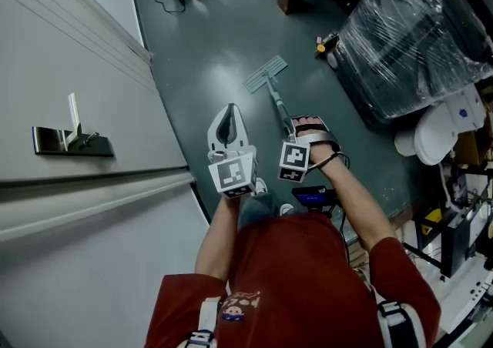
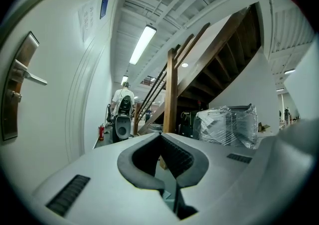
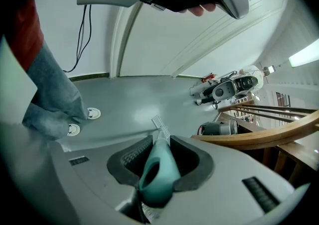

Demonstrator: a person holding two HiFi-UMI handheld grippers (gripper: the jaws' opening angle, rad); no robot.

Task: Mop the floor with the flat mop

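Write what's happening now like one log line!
right tongs: shut on mop handle | left tongs: shut, empty | mop head: flat on floor

The flat mop [image 3: 158,167] has a teal grip and a pale grey-green head. The floor [image 1: 200,38] is dark grey-green. The left hand-held gripper [image 2: 162,139] and right hand-held gripper [image 3: 160,140] are light grey with black ribbed pads, and each carries black-and-white square markers. The person's shirt [image 1: 300,277] is dark red. The door [image 1: 69,208] is off-white.

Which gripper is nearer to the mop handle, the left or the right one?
Right. The right gripper is shut on the mop handle; the left gripper hangs beside it, apart, holding nothing.
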